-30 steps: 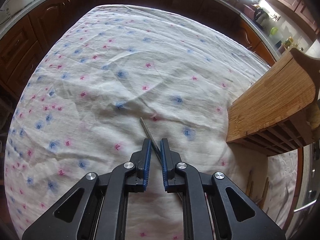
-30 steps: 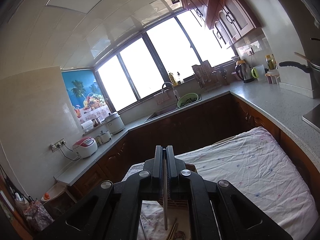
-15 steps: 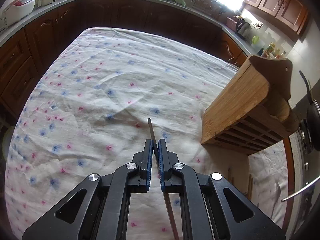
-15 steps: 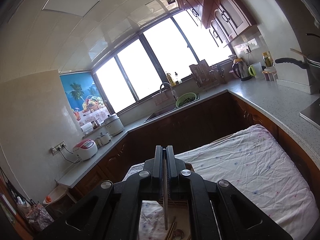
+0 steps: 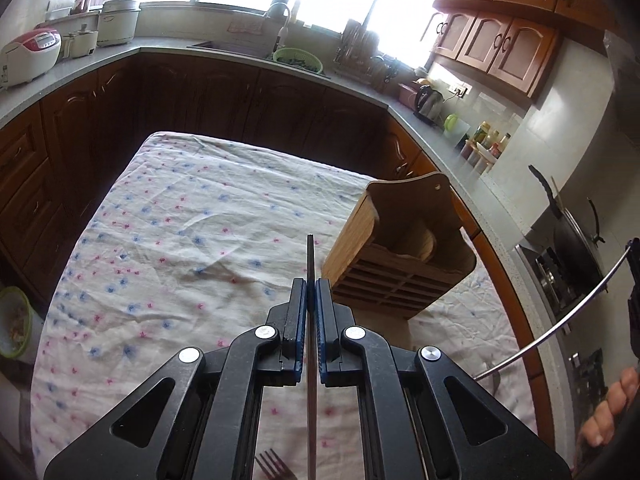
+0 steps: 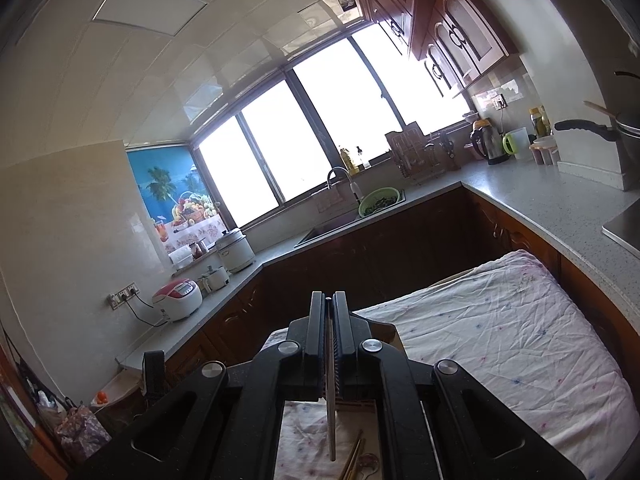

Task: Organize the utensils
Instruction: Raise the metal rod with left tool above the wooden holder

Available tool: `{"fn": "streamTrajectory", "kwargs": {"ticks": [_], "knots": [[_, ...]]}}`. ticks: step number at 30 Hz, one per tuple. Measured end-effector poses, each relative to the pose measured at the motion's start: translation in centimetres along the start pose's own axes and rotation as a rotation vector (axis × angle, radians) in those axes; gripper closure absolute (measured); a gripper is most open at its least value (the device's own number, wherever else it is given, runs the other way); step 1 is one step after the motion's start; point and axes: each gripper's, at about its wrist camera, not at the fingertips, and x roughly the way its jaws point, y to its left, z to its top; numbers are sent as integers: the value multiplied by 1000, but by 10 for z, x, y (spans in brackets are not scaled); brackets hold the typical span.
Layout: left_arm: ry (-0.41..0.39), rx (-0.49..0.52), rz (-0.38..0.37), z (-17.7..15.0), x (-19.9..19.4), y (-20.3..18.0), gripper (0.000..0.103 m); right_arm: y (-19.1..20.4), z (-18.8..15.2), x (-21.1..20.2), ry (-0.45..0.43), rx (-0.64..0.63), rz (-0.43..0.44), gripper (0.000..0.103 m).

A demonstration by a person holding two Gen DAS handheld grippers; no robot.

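In the left wrist view my left gripper is shut on a thin dark metal utensil, held in the air above the flowered tablecloth. Its tip pokes out past the fingers, just left of the wooden utensil holder. In the right wrist view my right gripper is shut on a flat metal utensil handle that hangs down behind the jaws. The same long metal handle curves in at the right edge of the left wrist view, above a person's hand.
A fork lies on the cloth under my left gripper. Wooden chopsticks lie on the cloth below my right gripper. Dark cabinets and a grey countertop ring the table. A wok sits at the right.
My left gripper closed on the thin utensil and lifted it off the cloth, tipping upward so the counter and windows came into view. The right gripper stayed put.
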Motion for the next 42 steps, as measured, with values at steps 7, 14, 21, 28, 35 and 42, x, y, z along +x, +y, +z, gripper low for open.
{"fn": "streamTrajectory", "kwargs": {"ticks": [7, 14, 21, 28, 35, 42], "knots": [[-69, 5, -43, 6, -30, -8, 100, 9, 0, -1, 1, -15, 0, 99], [-186, 15, -54, 10, -61, -15, 100, 13, -4, 5, 11, -24, -1, 99], [-339, 62, -47, 32, -84, -33, 100, 15, -2, 16, 9, -33, -6, 99], [-471, 63, -63, 73, -83, -50, 100, 17, 17, 33, -38, -69, -17, 99], [-605, 73, -5, 115, -58, -72, 100, 12, 47, 55, -123, -102, -50, 99], [-629, 54, 49, 133, 12, -78, 100, -11, 49, 95, -116, -92, -94, 99]]}}
